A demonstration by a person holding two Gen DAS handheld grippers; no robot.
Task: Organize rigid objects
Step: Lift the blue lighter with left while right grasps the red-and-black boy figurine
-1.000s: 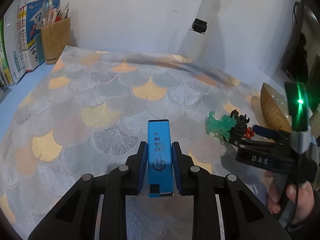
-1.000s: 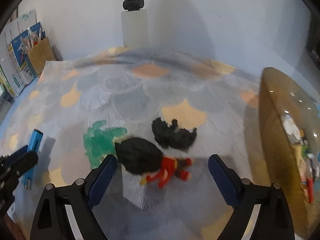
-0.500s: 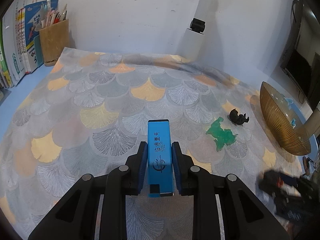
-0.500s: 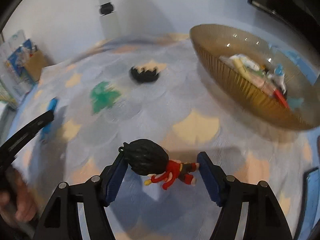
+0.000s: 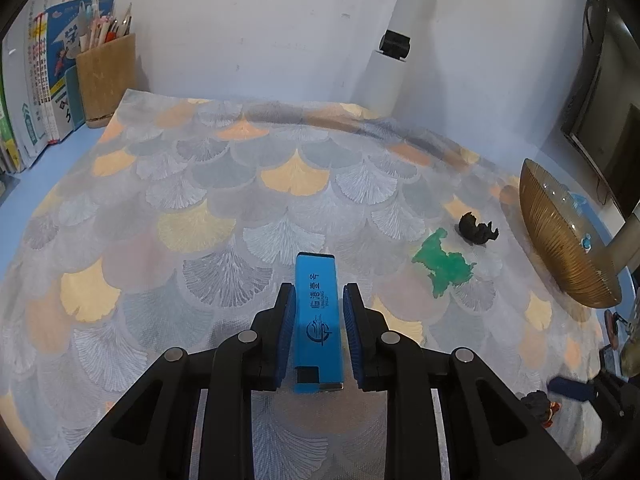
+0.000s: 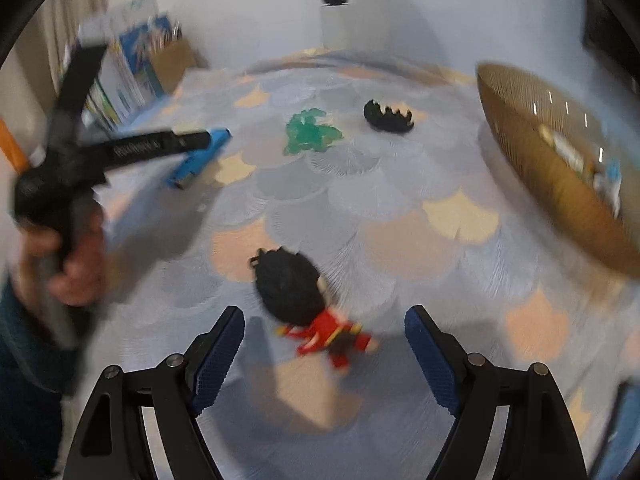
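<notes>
while the left gripper (image 5: pixel 318 334) clamps the blue box (image 5: pixel 317 322) above the cloth, the right gripper (image 6: pixel 324 354), jaws just opening, should centre on the doll (image 6: pixel 308 308) lying loose between them before closing

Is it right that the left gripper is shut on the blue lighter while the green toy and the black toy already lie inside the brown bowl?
Not quite. The left gripper is shut on the blue lighter, but the green toy and the black toy lie on the patterned cloth beside the brown bowl, as the left wrist view shows.
</notes>
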